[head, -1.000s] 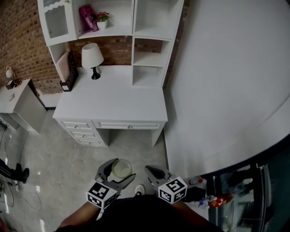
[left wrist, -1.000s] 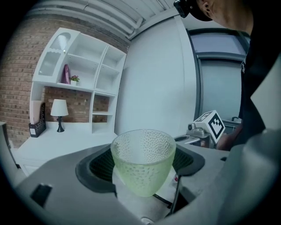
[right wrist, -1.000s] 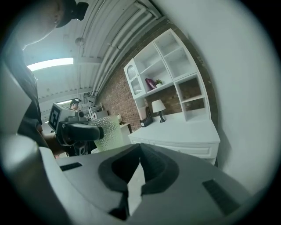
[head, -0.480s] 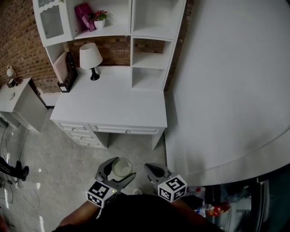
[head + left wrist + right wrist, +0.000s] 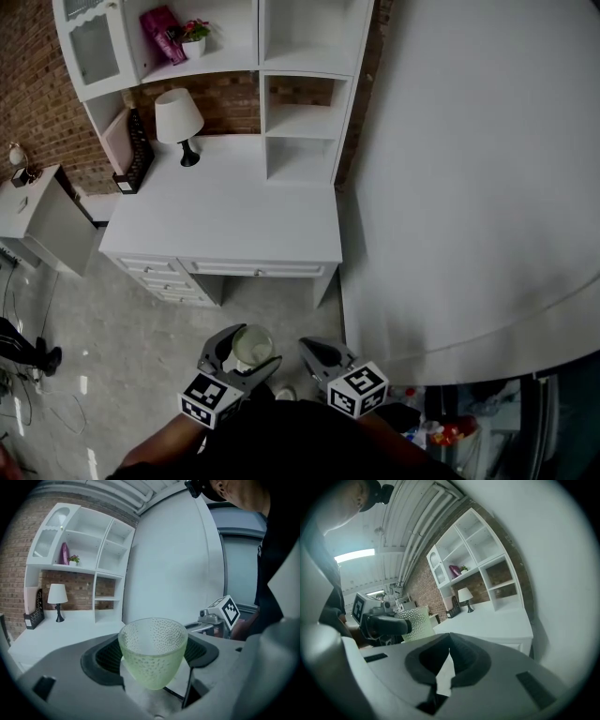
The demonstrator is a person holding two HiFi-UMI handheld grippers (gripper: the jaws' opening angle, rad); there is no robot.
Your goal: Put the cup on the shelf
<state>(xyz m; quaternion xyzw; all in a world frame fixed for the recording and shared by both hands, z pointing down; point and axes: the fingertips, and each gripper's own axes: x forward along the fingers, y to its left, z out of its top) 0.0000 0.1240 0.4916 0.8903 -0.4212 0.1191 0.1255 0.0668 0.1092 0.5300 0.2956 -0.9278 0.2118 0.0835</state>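
Left gripper [image 5: 246, 354] grasps the cup [image 5: 152, 651], right gripper [image 5: 309, 352] clenched, facing a white desk [image 5: 225, 216] and shelf [image 5: 300, 122]

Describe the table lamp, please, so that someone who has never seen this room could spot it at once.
Start at the white desk with its shelf unit against the brick wall. At the desktop's back left, below the shelf with the potted plant, stands the lamp. It alone has a white cone shade on a thin black stem, right of the black file holder.
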